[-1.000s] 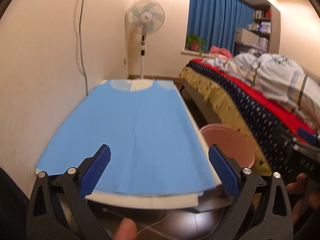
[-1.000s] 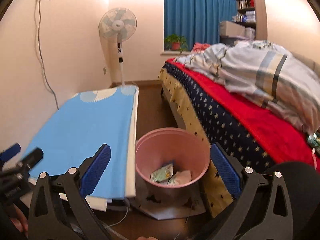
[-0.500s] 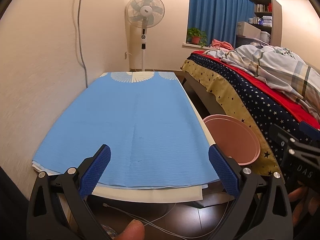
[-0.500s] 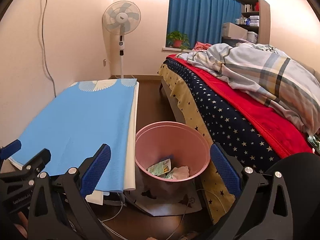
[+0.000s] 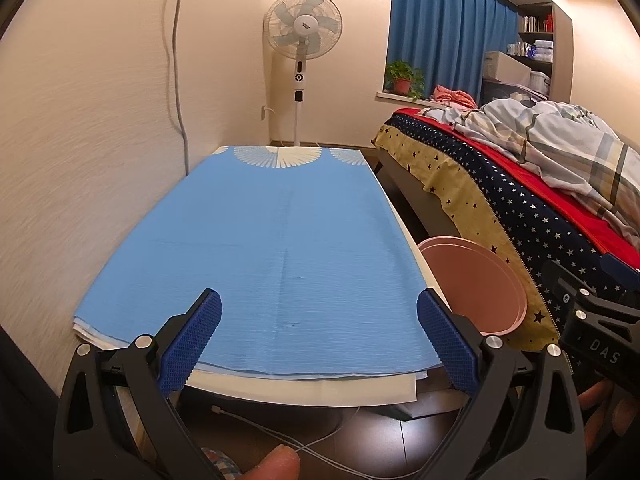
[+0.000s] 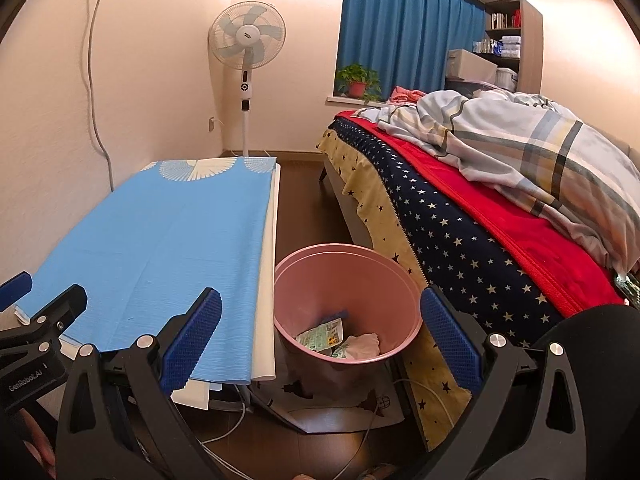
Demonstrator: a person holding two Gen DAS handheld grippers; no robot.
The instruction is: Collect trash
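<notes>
Left gripper [image 5: 319, 344] spread wide, blue pads empty, hanging at the near edge of the tabletop [image 5: 264, 248]. Right gripper [image 6: 320, 344] likewise wide and empty, aimed down toward the pink bin [image 6: 348, 304] on the floor between tabletop and bed [image 6: 460, 240].

Tabletop: covered by blue cloth with white fan pattern at the far end. No wrappers, tissues or scraps visible on the cloth in either view. White board edge showing beneath the cloth on the near and right sides.

Bin: upright, just beside the tabletop's right edge, standing on a printed sheet. Inside, at the bottom: green-printed wrapper [image 6: 322, 334], crumpled white tissue [image 6: 362, 344], a blue scrap behind them. Seen from the left wrist only as a pink rim [image 5: 476, 280]; contents hidden there.

Floor: white cables [image 5: 320, 444] trailing under the tabletop; not obviously trash. Small patterned item at the bottom edge of the left view, too cropped to identify.

Judgement on progress: collection looks finished or nearly so. Trash already in bin, nothing held, nothing loose in sight on the tabletop. Remaining work, if any, limited to checking the floor under the tabletop and beside the bed, areas partly hidden by both grippers' frames. Cannot confirm the hidden patches are clear.
</notes>
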